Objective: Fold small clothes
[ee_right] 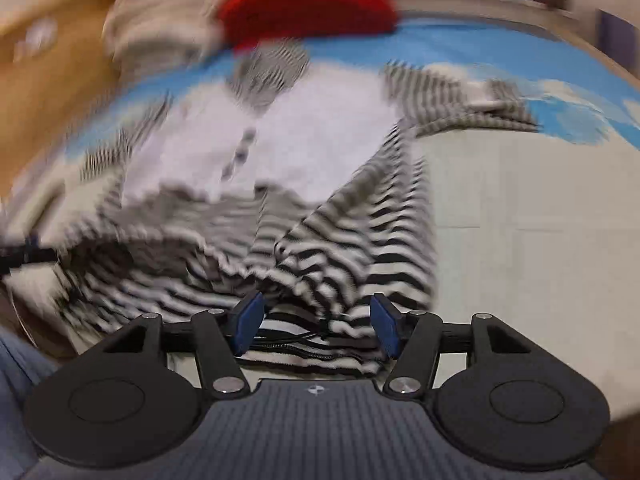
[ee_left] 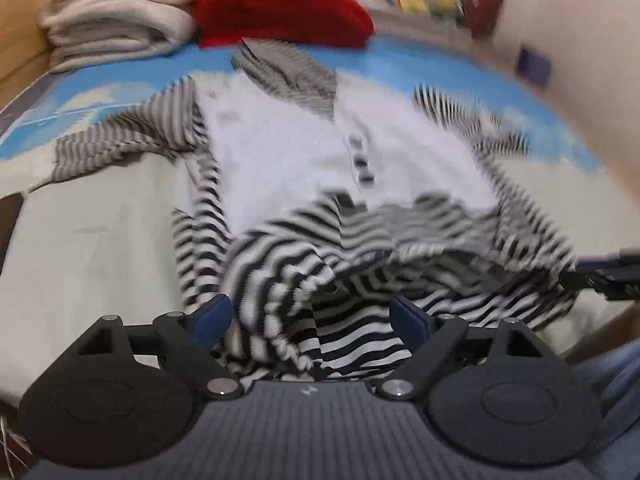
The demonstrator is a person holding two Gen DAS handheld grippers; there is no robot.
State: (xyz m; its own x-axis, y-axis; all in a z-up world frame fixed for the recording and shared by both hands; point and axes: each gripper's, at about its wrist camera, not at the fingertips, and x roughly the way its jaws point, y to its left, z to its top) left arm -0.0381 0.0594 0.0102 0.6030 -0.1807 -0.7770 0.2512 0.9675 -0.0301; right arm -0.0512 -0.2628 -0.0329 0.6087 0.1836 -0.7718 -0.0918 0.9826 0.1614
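Observation:
A small garment (ee_left: 288,152) with a white body and black-and-white striped sleeves and hem lies on the bed, collar at the far end. It also shows in the right wrist view (ee_right: 312,132). My left gripper (ee_left: 310,320) is open, its blue pads either side of the bunched striped hem at the near left. My right gripper (ee_right: 316,328) is open, its pads either side of the striped hem at the near right. The right gripper's tip shows at the left wrist view's right edge (ee_left: 608,272). Both views are blurred by motion.
A folded red garment (ee_left: 280,12) and a stack of folded beige towels (ee_left: 116,12) lie at the far end of the bed. The bed cover (ee_left: 100,240) is cream near me and blue further away. A wooden side (ee_right: 48,72) runs along the left.

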